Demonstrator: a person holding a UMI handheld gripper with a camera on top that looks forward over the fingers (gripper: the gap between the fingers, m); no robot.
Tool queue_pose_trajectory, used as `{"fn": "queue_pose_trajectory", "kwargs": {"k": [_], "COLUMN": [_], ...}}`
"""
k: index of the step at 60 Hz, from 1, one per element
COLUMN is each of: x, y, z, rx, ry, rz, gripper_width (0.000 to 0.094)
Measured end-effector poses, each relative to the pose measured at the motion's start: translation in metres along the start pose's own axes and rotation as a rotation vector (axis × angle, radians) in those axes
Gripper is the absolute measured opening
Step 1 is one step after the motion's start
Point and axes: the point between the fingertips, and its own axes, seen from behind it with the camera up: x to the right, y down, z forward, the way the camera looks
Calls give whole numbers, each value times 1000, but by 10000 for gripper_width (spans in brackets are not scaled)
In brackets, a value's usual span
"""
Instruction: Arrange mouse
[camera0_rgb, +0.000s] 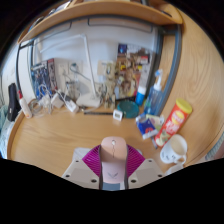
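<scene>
Gripper (113, 165) fingers pinch a beige object (112, 152) (probably the mouse), lifted above the wooden desk (70, 135) so it clears clutter like the white mug (174, 151) before placing.

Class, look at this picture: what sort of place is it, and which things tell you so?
Probably a workshop or lab desk. A curved wooden table bears a tangle of wires and electronic parts along the wall, plus a snack can and a white mug. The claw is shut on a beige object.
</scene>
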Motion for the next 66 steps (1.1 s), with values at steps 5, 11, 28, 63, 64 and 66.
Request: {"fn": "queue_pose_trajectory", "kwargs": {"k": [5, 11, 28, 63, 64, 66], "x": [1, -2, -9, 15, 15, 16], "y": [48, 96, 119, -11, -15, -22], "z": [19, 36, 49, -66, -70, -77], "rx": [-86, -162, -179, -61, -52, -34], "ry": [-13, -38, -63, -54, -57, -60], "rz": [21, 30, 49, 43, 45, 47], "gripper_width": [284, 289, 401, 857, 855, 856]}}
